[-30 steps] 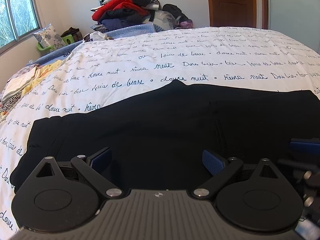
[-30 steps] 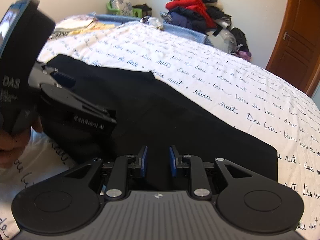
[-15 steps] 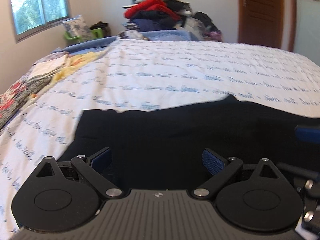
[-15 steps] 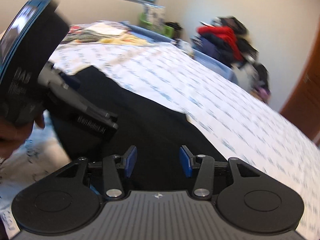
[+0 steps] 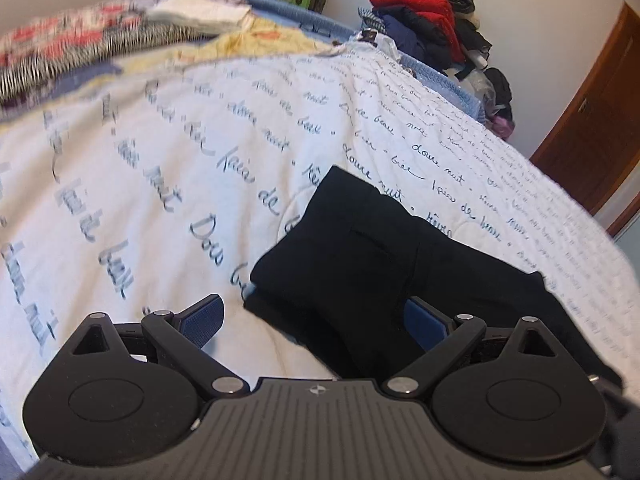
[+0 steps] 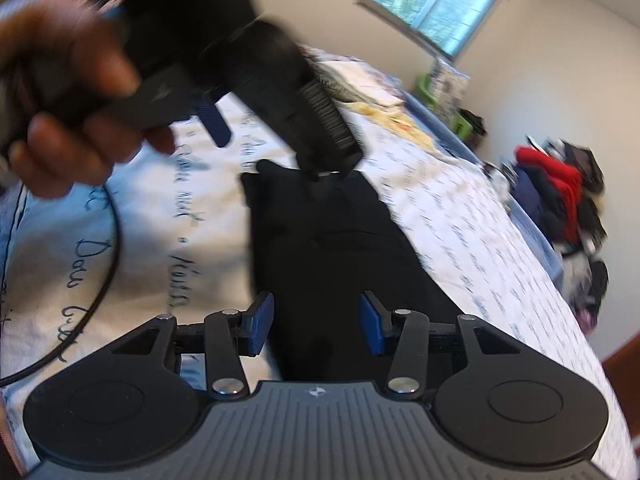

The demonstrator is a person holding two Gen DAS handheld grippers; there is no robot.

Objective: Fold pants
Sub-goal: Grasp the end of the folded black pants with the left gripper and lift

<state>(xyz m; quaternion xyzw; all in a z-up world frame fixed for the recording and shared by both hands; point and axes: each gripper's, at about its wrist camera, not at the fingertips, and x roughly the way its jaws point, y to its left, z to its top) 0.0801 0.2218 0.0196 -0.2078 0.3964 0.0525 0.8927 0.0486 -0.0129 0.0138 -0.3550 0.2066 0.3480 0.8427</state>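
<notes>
White script-printed bedspread (image 5: 168, 128) wide and bare beyond black pants (image 5: 360, 248) edge, left tongs (image 5: 316, 320) and right tongs (image 6: 316, 326) agape, empty.

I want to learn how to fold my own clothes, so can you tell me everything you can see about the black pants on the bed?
The black pants are plain, dark, soft-looking cloth. They lie flat on the white bedspread with blue handwriting. They are folded over, one layer resting on another, with a thin pocket slit showing on top. One corner points toward the far side of the bed. Nothing grips them: both hand-held grippers sit above them with jaws open.
</notes>
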